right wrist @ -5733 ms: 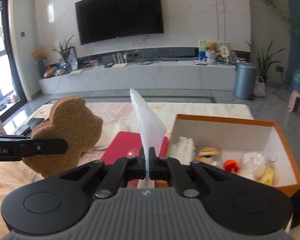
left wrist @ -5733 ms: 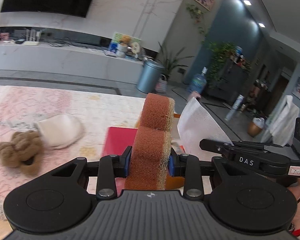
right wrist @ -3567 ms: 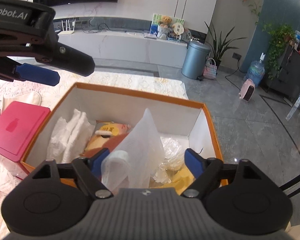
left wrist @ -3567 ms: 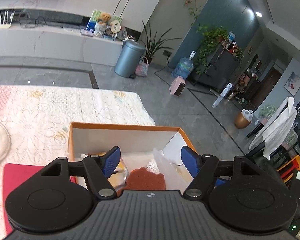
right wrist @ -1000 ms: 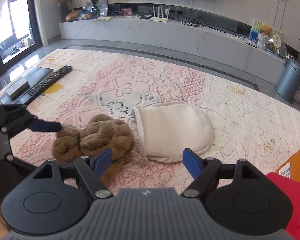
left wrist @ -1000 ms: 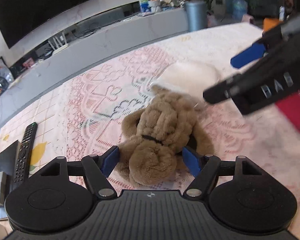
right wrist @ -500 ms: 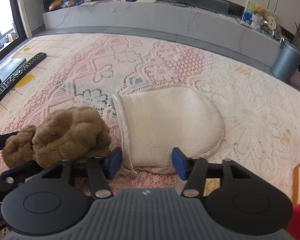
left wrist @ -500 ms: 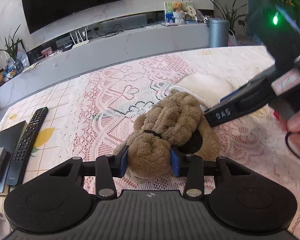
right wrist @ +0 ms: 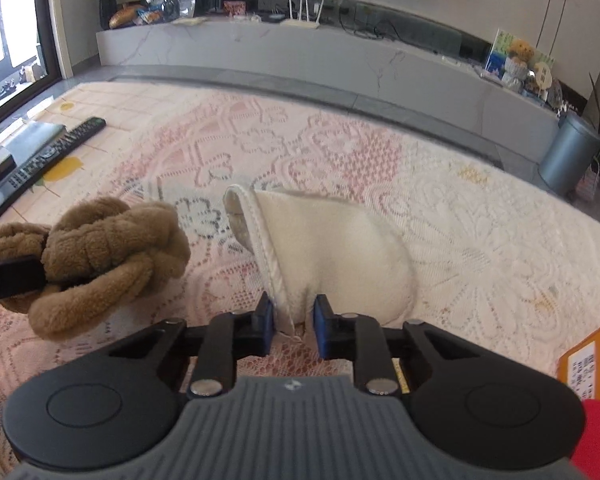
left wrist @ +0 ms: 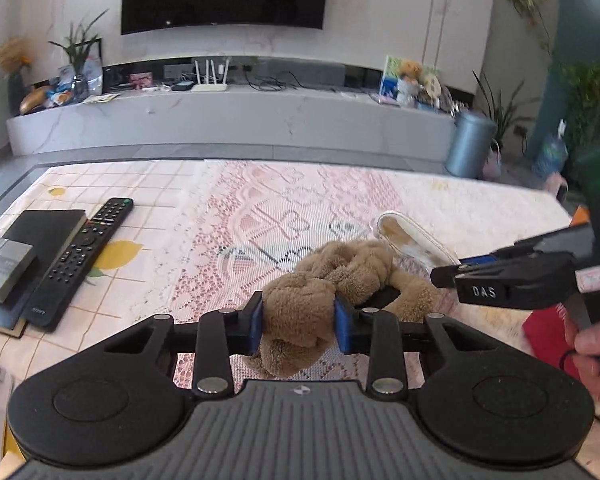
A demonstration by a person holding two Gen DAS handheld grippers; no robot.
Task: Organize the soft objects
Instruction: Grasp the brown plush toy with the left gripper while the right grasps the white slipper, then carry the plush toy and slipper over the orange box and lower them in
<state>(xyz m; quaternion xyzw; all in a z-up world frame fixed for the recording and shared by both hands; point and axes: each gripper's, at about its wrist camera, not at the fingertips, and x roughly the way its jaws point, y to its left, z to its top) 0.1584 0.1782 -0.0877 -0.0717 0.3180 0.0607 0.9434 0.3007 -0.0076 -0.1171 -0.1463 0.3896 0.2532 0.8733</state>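
My left tool [left wrist: 299, 322] has just been closing and now clenches one brown plush toy [left wrist: 332, 280], lifted just beside the white mitt. My right tool [right wrist: 293, 322] has just been closing too, pinching one white mitt [right wrist: 332, 256] by its near edge on the lace-covered bench [right wrist: 480, 240]. Beyond the toy lies one remote [left wrist: 84, 256] beside two stacked books [left wrist: 32, 236].

My left gripper [left wrist: 299, 326]: black linkage arms, blue pads, silver screws, ribbed grey housing, two round black discs. My right gripper [right wrist: 293, 326]: identical build; white "DAS" lettering, green light.
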